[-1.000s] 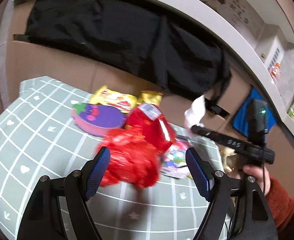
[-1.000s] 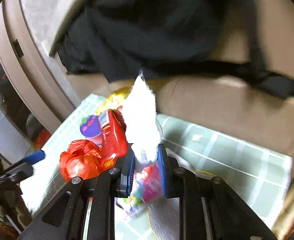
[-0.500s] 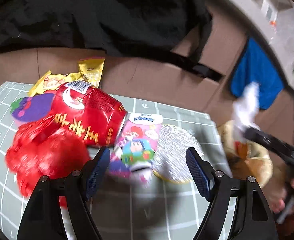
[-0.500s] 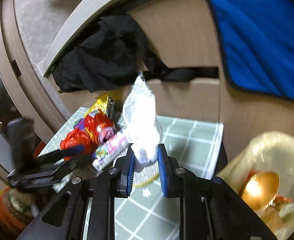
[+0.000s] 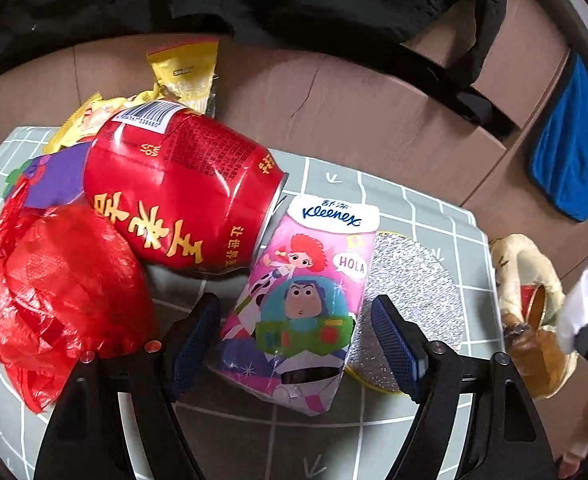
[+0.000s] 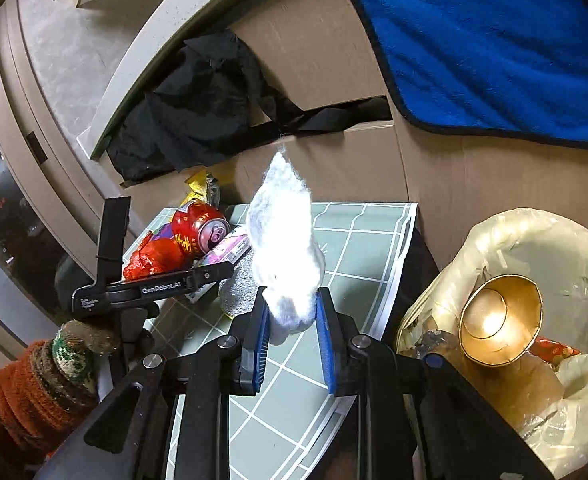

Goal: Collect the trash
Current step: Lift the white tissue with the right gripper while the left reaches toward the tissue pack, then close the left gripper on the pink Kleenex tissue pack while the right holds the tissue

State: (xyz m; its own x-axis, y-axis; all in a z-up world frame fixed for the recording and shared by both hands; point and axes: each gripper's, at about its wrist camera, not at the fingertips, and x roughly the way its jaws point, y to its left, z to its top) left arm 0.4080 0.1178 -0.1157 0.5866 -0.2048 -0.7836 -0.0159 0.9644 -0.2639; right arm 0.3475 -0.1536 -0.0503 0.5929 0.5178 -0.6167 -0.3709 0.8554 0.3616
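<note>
My left gripper [image 5: 294,344] is open, its fingers on either side of a pink Kleenex tissue pack [image 5: 302,300] lying on the green checked mat [image 5: 414,208]. A red drink can [image 5: 174,192] lies on its side to the pack's left, with a crumpled red plastic bag [image 5: 54,288] beside it. My right gripper [image 6: 293,344] is shut on a white crumpled tissue [image 6: 284,248], held above the mat's right edge, left of the lined trash bin [image 6: 534,240]. The bin also shows in the left wrist view [image 5: 530,312].
Yellow snack wrappers [image 5: 182,68] and a purple eggplant-shaped pad [image 5: 50,180] lie behind the can. A silver glittery disc [image 5: 410,292] lies under the pack's right side. Cardboard boxes [image 6: 326,60] with black cloth [image 6: 206,108] and a blue towel [image 6: 494,48] stand behind.
My left gripper moved right and forward, from the red bag to straddle the Kleenex pack. My right gripper carried the white tissue right, toward the trash bin.
</note>
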